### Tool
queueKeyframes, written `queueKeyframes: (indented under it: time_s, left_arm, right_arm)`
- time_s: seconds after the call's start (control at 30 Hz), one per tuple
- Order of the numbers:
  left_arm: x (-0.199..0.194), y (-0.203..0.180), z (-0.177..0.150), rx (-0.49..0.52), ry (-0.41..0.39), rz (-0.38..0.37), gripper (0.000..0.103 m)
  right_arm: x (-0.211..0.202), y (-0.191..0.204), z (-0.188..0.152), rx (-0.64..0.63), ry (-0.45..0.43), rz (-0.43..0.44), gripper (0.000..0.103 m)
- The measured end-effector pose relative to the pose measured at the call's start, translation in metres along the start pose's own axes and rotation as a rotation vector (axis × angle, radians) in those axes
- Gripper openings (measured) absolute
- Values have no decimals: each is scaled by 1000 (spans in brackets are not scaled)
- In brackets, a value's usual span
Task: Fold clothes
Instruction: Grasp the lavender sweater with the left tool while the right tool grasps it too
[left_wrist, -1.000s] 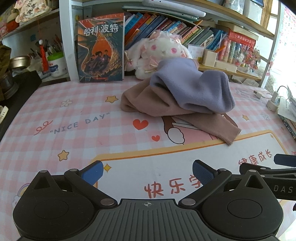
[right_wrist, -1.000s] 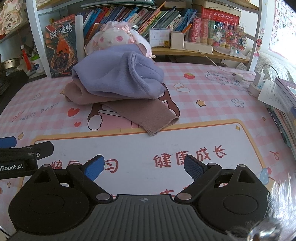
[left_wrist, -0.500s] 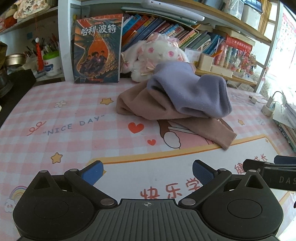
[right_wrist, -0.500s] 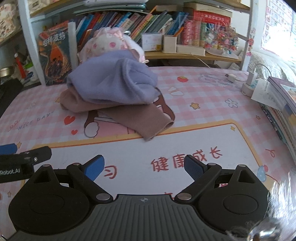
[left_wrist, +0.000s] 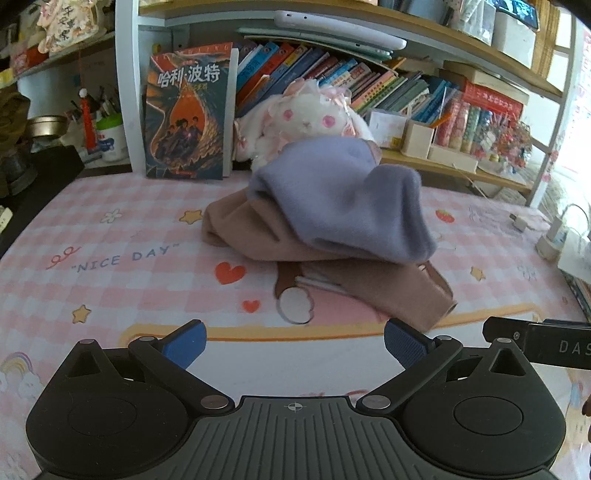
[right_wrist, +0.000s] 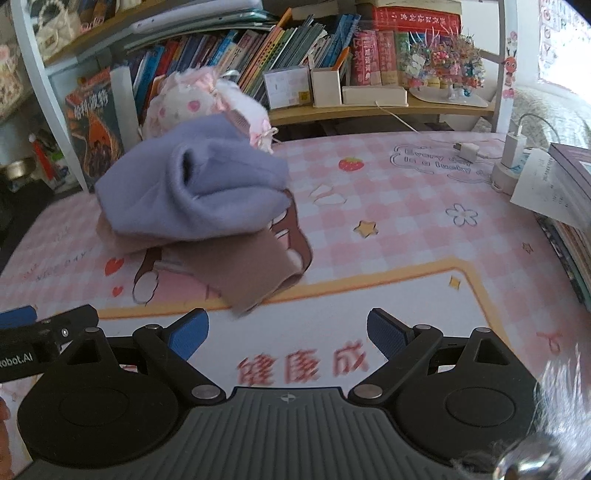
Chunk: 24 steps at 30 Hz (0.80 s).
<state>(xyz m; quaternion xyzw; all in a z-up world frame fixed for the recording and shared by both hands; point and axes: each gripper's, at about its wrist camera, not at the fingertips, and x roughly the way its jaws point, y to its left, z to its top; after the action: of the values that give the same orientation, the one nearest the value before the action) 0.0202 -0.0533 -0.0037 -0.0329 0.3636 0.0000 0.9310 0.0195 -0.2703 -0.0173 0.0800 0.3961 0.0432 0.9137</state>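
Two empty grippers face a heap of unfolded clothes on a pink checked desk mat (left_wrist: 110, 236).

The left gripper (left_wrist: 293, 341) and right gripper (right_wrist: 286, 332) are spread wide above the mat; a crumpled lavender fleece garment (left_wrist: 343, 206) lies atop a dusty-pink knit garment (left_wrist: 388, 288), ahead of both.

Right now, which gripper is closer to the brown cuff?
Right, narrowly. Right gripper sits just short of the brown cuff; left gripper is off to its left, slightly farther. Both open, touching nothing.
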Motion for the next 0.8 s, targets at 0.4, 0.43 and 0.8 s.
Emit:
queueKeyframes:
  time_s: [0.4,0.43,0.8]
  left_arm:
    - [4,-55,24,-25,-63,118,102]
    - [5,-59,29,-25,-73,118,102]
    - [56,-112,60,129,-127,200,72]
  right_arm:
    - [30,-76,43,84,14,174,93]
    - [31,-80,46,94,10,183,93]
    - [39,-107,73,239,-6,314,93]
